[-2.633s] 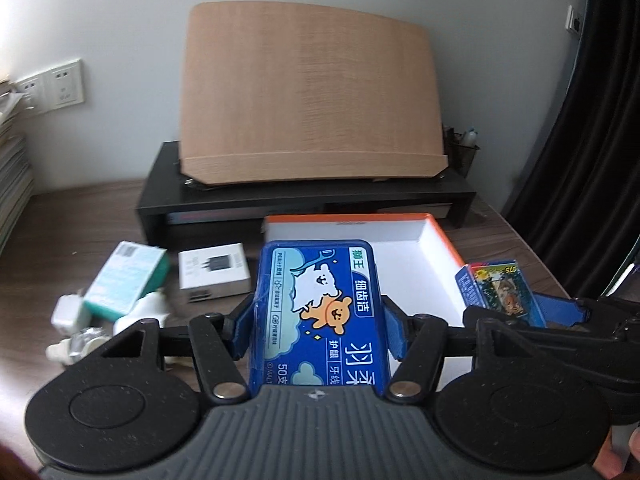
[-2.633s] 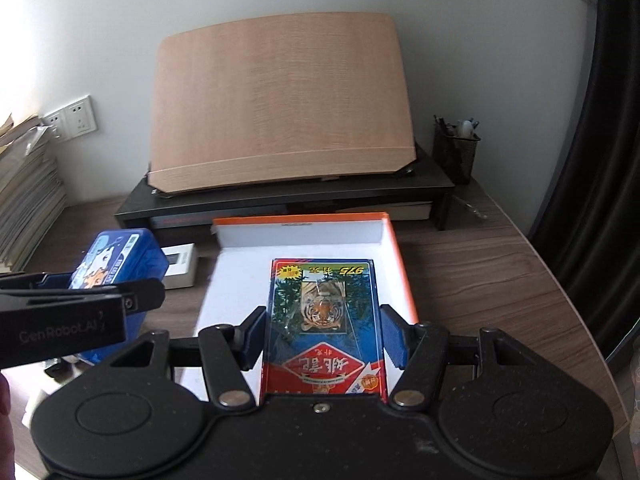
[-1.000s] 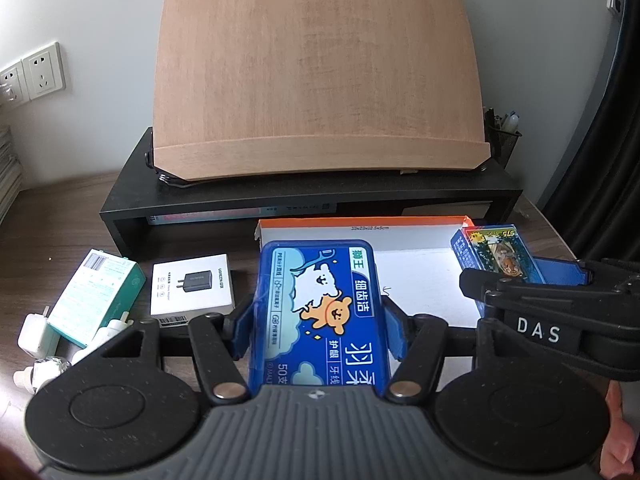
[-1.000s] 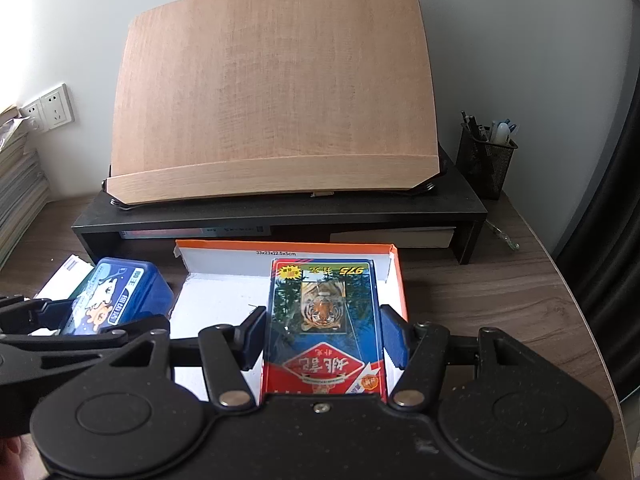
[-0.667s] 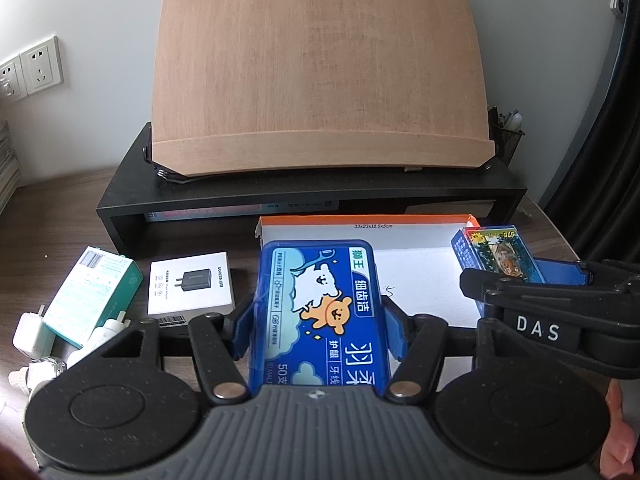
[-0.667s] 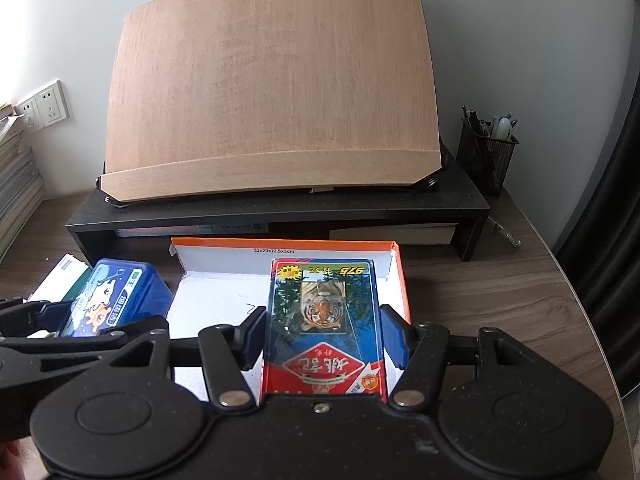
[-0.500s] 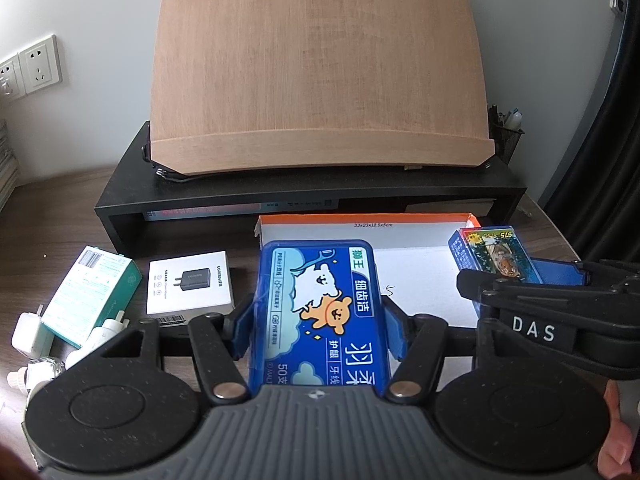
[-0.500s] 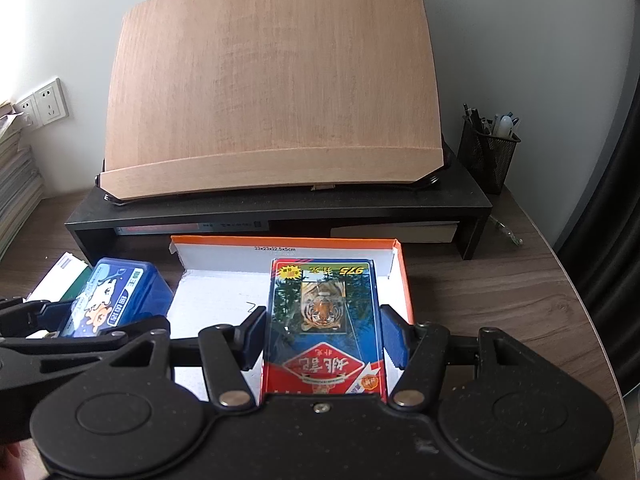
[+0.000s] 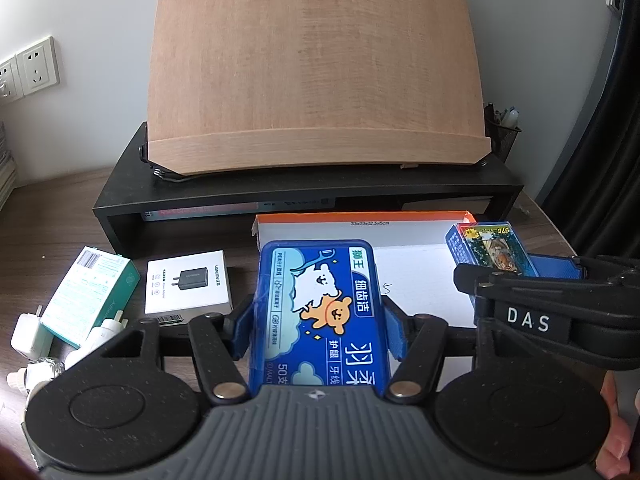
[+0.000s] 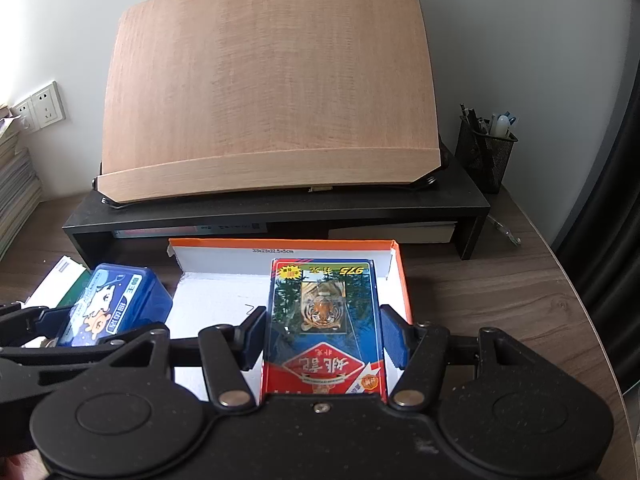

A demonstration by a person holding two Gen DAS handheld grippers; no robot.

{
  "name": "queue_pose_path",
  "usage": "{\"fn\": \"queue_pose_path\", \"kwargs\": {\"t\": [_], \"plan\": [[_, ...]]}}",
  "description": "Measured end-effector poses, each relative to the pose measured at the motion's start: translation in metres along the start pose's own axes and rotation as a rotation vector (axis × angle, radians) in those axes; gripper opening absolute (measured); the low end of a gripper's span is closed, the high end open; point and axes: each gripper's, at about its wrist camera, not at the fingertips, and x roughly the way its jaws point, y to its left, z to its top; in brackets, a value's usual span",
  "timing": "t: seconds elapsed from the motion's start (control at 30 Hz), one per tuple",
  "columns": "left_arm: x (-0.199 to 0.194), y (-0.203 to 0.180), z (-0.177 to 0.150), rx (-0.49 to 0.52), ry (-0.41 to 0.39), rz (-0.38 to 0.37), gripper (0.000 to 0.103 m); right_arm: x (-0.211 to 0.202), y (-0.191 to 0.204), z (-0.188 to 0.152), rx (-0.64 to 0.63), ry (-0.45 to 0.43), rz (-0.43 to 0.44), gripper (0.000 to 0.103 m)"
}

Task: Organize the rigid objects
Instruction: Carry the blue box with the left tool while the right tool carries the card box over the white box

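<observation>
Two small boxes are in hand, one per tool. The left gripper (image 9: pixel 318 316) has its fingers closed against the sides of a blue floss-pick box (image 9: pixel 318 312): rounded corners, glossy lid, a white bear and an orange bear among pale clouds, white Chinese lettering. It hangs over the near left edge of the orange-rimmed white tray (image 10: pixel 216 300). At 3 o'clock from it, the right gripper (image 10: pixel 324 332) clamps a playing-card pack (image 10: pixel 324 320) printed with a tiger, red banner nearest the camera, above the tray's right half. At 9 o'clock lie a white charger box (image 9: pixel 188 282) and a teal carton (image 9: pixel 86 294).
</observation>
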Motion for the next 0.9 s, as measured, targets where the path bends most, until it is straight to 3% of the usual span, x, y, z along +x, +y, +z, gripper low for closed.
{"fn": "queue_pose_path", "kwargs": {"t": [0.9], "plan": [[-0.0032, -0.0012, -0.0037, 0.004, 0.003, -0.001, 0.063, 0.0011, -0.0017, -0.0001, 0.004, 0.006, 0.004, 0.071]]}}
